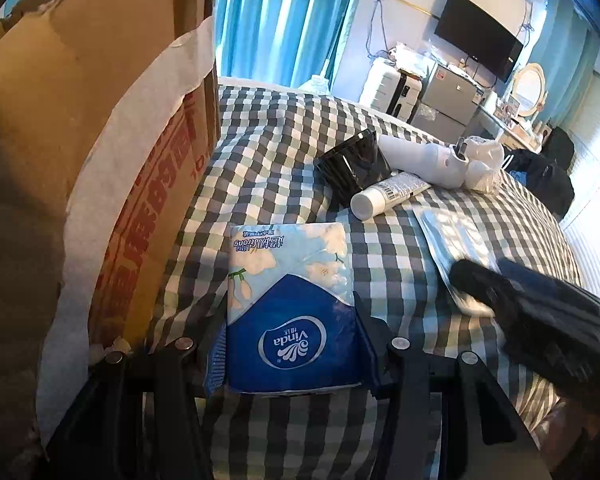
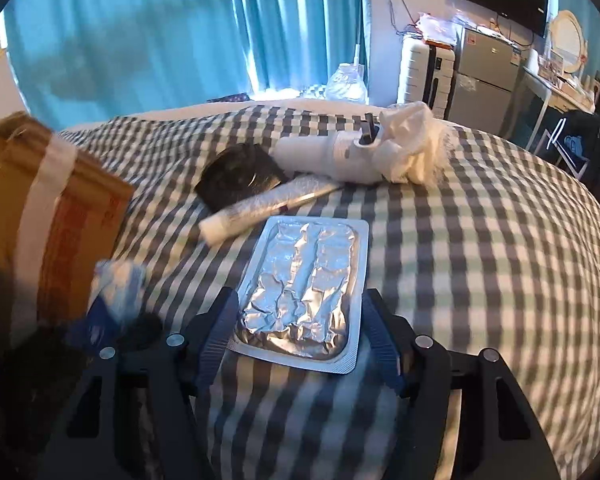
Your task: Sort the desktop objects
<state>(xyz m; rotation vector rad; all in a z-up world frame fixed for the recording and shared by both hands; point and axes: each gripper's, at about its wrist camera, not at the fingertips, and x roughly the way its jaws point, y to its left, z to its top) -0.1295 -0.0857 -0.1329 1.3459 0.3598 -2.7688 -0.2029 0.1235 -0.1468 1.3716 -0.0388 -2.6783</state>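
Observation:
My left gripper [image 1: 290,320] is shut on a blue and white Vinda tissue pack [image 1: 288,304], held just above the checked cloth, beside a tall cardboard box [image 1: 100,152]. My right gripper [image 2: 298,316] has its jaws on both sides of a silver foil blister pack [image 2: 304,292] that lies on the cloth; whether the pads press it I cannot tell. The right gripper shows blurred in the left wrist view [image 1: 540,312]. Further back lie a white tube [image 2: 260,208], a black cup [image 2: 238,178], a white bottle-shaped device [image 2: 328,156] and crumpled white tissue [image 2: 412,148].
The checked cloth [image 2: 480,240] covers a rounded surface that drops away at the right. The cardboard box [image 2: 48,216] stands at the left edge. Blue curtains, a suitcase, a small fridge and a desk stand behind.

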